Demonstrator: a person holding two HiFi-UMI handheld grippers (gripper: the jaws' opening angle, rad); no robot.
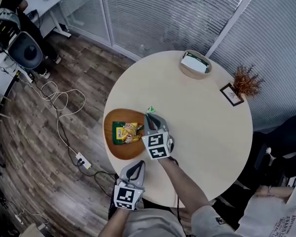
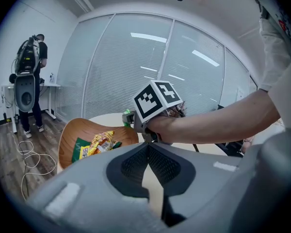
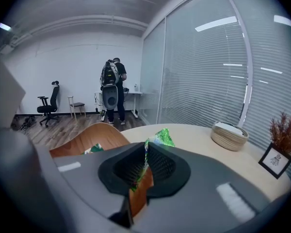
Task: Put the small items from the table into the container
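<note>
Head view: yellow and green snack packets [image 1: 127,132] inside wooden bowl [image 1: 122,152]

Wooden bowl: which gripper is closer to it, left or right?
Right. The right gripper is over the wooden bowl at its right rim, jaws shut on a green packet. The left gripper is short of the bowl by the table's near edge, jaws shut, empty.

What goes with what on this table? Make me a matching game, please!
Things:
1. green packet
2. wooden bowl
3. woven basket
4. picture frame

Clues:
A. has something white inside
B. holds snack bags
C. stands beside the dried plant
D. pinched in the right hand-held gripper

Pairs: 1-D, 2-B, 3-A, 4-C
</note>
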